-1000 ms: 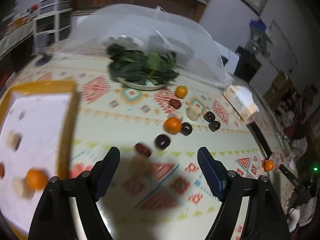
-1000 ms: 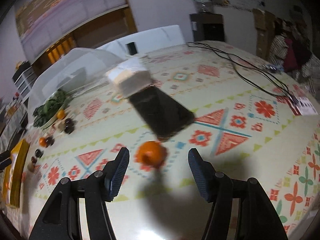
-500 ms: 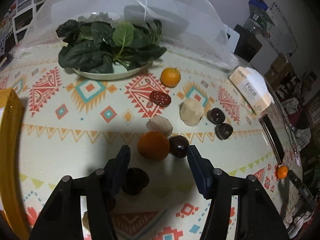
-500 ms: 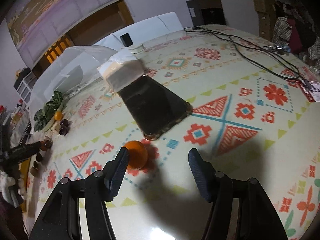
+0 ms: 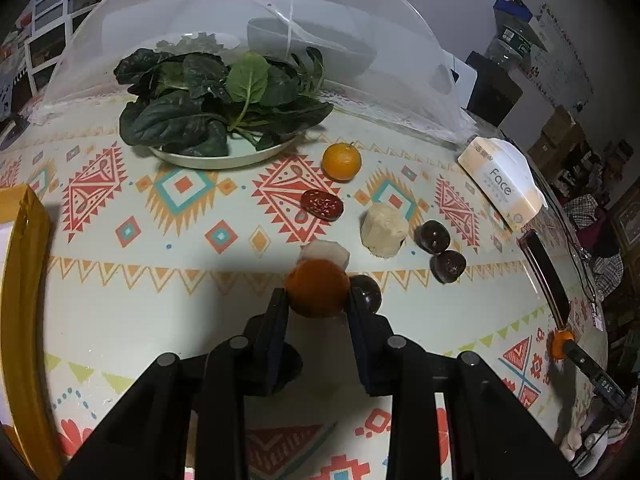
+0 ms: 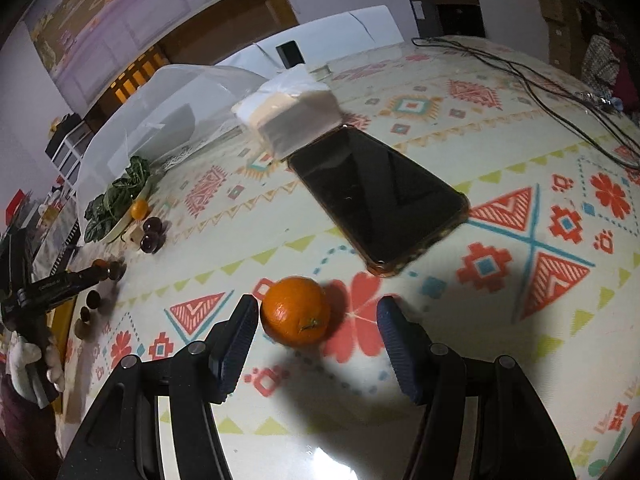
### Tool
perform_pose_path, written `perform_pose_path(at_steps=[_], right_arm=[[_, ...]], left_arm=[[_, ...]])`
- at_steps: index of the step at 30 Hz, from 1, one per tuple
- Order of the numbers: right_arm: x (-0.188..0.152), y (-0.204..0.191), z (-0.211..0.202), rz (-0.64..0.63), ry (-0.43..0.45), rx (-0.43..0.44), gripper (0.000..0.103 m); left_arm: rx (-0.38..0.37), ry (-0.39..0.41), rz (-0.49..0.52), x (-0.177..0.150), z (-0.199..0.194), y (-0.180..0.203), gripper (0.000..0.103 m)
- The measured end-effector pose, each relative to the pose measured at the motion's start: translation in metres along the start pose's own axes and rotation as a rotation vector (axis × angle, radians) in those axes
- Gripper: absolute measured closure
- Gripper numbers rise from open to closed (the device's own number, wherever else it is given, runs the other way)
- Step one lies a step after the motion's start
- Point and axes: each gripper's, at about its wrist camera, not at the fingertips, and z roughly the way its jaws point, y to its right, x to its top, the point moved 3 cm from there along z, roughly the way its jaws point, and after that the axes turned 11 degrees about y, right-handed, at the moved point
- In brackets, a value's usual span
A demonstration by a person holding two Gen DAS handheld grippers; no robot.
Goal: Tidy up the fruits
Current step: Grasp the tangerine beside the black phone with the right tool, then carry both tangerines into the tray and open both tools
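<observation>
Hidden/unclear: yellow tray point(image 5: 24, 240) cut off at left edge of the left wrist view, contents not visible. A dark round thing sits under the left gripper's left finger, mostly covered, can't ID. Pale chunk point(image 5: 326, 250) half hidden behind the gripped orange.

Counts, left wrist view: 3 oranges, 1 red date point(image 5: 322, 205), 3 clear dark round fruits, 2 pale chunks, 1 plate of greens point(image 5: 224, 108) in front of the mesh cover point(image 5: 260, 24).

Left gripper point(image 5: 318, 300): jaws just closed in, now clamped narrow on orange point(image 5: 318, 288), pads on both sides; dark fruit point(image 5: 368, 292) touching its right.

Right gripper point(image 6: 316, 320): jaws have just narrowed a little, still apart. Second orange point(image 6: 296, 310) on the tablecloth point(image 6: 500, 152) between them, close to left finger point(image 6: 240, 328), clear gap to right. Phone point(image 6: 376, 196) just beyond, tissue pack point(image 6: 292, 116) behind it.
</observation>
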Motion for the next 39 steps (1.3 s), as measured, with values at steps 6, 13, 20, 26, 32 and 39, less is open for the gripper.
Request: perform_pose_path(at_steps=[6,13,20,26,32,39], right_arm=[[-0.001,-0.017,0.003,-0.042,0.0,0.006,0.063],[-0.004,-0.02,-0.001,-0.048,-0.002,0.008,0.063],[-0.002,-0.032,-0.018,-0.067,0.017,0.015,0.063],[-0.004,-0.062,-0.031,-0.109,0.03,0.054,0.063],[-0.015,-0.112,-0.032,-0.171,0.014,0.124,0.063],[-0.034,-0.196,-0.027,-0.271,-0.022,0.245,0.063]], left_arm=[[-0.03,0.008,-0.036,0.0,-0.008,-0.004,0.074],[-0.064,0.038,-0.066,0.002,-0.029,-0.008,0.074],[-0.099,0.092,-0.118,-0.003,-0.069,-0.022,0.074],[-0.097,0.178,-0.185,-0.015,-0.126,-0.054,0.074],[-0.021,0.27,-0.23,-0.034,-0.186,-0.104,0.073],[0.115,0.339,-0.291,-0.064,-0.235,-0.168,0.073]])
